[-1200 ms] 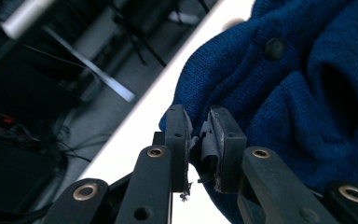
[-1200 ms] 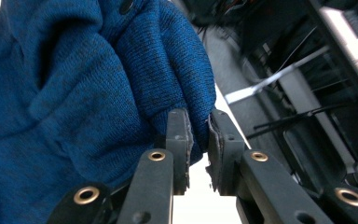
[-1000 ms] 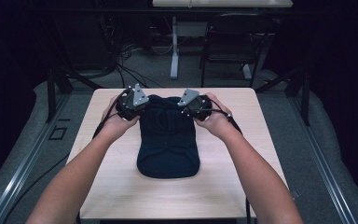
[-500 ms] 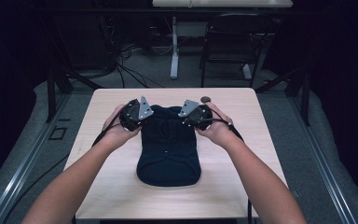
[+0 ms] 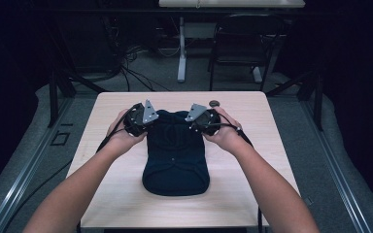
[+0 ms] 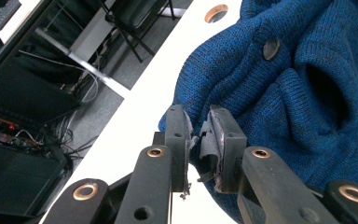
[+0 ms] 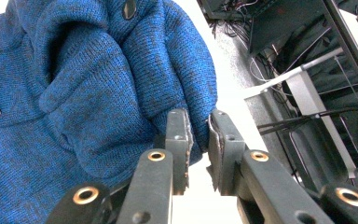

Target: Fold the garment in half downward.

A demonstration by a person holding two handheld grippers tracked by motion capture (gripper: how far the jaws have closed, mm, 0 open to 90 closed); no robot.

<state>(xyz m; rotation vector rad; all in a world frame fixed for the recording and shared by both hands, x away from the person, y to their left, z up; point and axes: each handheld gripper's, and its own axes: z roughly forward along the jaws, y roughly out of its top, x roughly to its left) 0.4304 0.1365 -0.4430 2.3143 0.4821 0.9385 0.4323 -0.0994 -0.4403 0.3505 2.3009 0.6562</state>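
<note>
A dark blue knitted sweater (image 5: 175, 155) with buttons lies in the middle of the light wooden table (image 5: 262, 126), its far end bunched up. My left gripper (image 5: 156, 122) is at the far left corner of the sweater and my right gripper (image 5: 193, 123) at the far right corner. In the left gripper view the jaws (image 6: 198, 119) stand close together on the edge of the blue knit (image 6: 307, 70). In the right gripper view the jaws (image 7: 198, 121) pinch a rolled fold of the knit (image 7: 74, 70). A hand holds each gripper.
A round cable hole (image 5: 214, 103) sits in the table just beyond the right gripper. Behind the table stand a black chair (image 5: 243, 43) and a white desk leg (image 5: 181, 53), with cables on the floor. Metal rails run along both sides.
Both grippers have come toward the person and slightly inward, drawing the sweater's far edge along with them. The sweater now looks shorter and bunched at the far end.
</note>
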